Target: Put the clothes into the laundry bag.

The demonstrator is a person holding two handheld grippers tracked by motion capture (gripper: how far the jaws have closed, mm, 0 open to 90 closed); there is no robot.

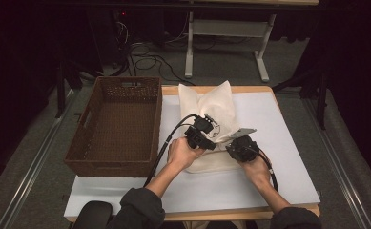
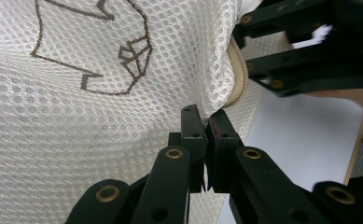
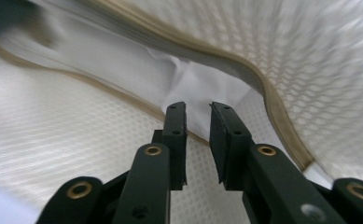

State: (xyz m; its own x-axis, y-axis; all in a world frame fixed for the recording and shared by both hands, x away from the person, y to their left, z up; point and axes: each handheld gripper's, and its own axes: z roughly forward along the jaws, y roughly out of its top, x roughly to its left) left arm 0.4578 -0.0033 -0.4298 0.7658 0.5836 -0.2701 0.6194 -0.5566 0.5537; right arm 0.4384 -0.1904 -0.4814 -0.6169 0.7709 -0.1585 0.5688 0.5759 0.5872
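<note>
At the middle of the table (image 1: 288,181), on its pale sheet, lies the bag (image 1: 219,107): a cream mesh bag, soft and crumpled, its far end rising in folds and its near end under your two grippers. Up close the mesh is a fine honeycomb weave, stitched with a brown angular outline, and a beige ribbed band (image 2: 237,79) edges the opening. Inside the opening a smooth white lining shows, creased.

Your left gripper (image 2: 206,128) has its jaws closed together, with almost no gap between the pads. The mesh hangs down to the fingertips just beside the beige band and appears pinched there; the cloth pulls up taut from that spot. In the high view this gripper (image 1: 211,128) sits on the bag's near half, its cable running back past your left hand (image 1: 180,152).

Your right gripper (image 3: 198,116) has its jaws slightly apart, a narrow gap between flat black pads. The fingertips point into the bag's mouth, at the white lining, with the band curving past above and to the right. Nothing is pressed between these pads. In the high view this gripper (image 1: 235,143) stands at the bag's near right edge, just beside the left one.

To the left of the bag stands a brown woven basket (image 1: 85,143), rectangular, apart from it.
</note>
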